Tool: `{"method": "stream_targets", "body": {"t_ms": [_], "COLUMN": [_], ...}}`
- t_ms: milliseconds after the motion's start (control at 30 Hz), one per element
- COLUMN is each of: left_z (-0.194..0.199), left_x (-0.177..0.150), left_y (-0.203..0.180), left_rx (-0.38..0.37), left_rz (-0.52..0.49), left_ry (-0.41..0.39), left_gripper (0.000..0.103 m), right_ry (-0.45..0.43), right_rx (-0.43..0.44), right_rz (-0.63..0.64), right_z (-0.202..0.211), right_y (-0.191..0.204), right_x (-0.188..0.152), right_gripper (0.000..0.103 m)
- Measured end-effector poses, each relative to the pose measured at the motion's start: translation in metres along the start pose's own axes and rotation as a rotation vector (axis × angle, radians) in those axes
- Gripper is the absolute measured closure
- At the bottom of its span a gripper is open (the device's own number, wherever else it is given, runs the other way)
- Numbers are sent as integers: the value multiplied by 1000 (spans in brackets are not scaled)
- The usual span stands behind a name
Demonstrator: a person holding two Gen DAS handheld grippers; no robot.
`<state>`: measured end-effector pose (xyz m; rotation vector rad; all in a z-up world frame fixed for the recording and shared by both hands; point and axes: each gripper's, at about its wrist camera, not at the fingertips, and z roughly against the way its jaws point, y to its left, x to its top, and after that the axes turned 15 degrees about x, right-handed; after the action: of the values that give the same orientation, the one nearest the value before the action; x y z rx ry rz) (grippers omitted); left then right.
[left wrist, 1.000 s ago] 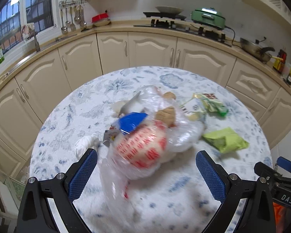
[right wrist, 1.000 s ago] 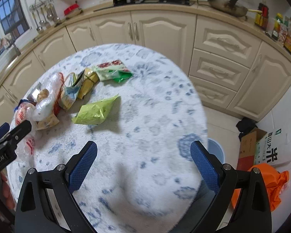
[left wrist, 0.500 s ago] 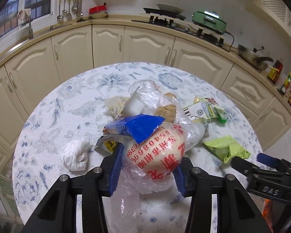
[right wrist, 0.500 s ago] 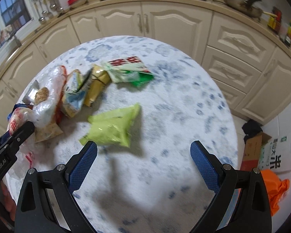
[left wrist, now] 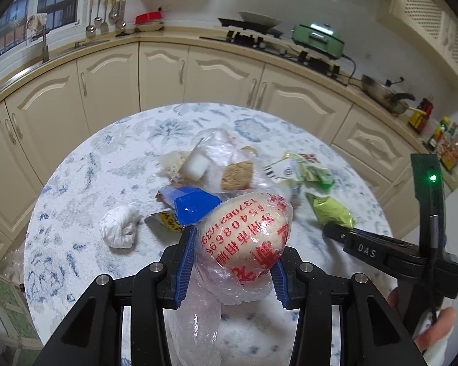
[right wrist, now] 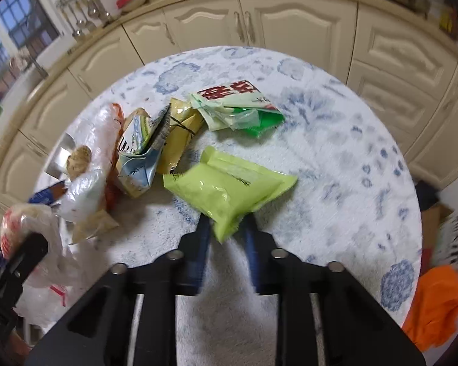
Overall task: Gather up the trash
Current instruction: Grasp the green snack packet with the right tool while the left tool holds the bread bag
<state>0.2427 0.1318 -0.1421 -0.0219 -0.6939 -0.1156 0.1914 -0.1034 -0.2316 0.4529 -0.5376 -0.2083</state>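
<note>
My left gripper is shut on a clear plastic bag with red print and holds it above the round table. My right gripper is shut on the near corner of a lime-green wrapper, which also shows in the left wrist view. More trash lies on the table: a blue wrapper, a crumpled white tissue, a clear bag with a biscuit, a yellow packet and a green-and-white wrapper.
Cream kitchen cabinets curve behind the table. An orange bag and a cardboard box lie on the floor to the right of the table. The table edge is close on the right.
My left gripper closed on the printed plastic bag and lifted it. My right gripper moved forward to the lime-green wrapper and closed on its corner.
</note>
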Motion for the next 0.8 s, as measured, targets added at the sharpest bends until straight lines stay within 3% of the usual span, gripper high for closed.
{"method": "stream_targets", "body": {"t_ms": [333,467,500,533,567,600,800], "left_z": [33,49,50,51,52,52,46], "left_x": [-13,-17,-18,-19,-19,-20,-12], "left_y": [2,3,4,5,7,9,15], "left_rx": [-4,1,5,11,21,31,66], "left_rz": [11,17,21,25,32,38,62], "left_ry": [-25,-54,-57,-58,-55,-51,-51], "left_gripper": [62,62,62,62,62,62,62], "right_ry": [-37,-24,-22,-21,-20,-27,-29], "right_rx": [18,6,-2,-11,-22,-31,-54], "right_rz": [26,46,37,36,35,31,44], "right_z": [31,39,38,35,31,29,7], "right_y": [-9,-8,-9,-10,-10,-10,3], "right_x": [-13,-17,-16,-12,-9,-5,16], "right_gripper": [91,86,74,49,33,7,4]}}
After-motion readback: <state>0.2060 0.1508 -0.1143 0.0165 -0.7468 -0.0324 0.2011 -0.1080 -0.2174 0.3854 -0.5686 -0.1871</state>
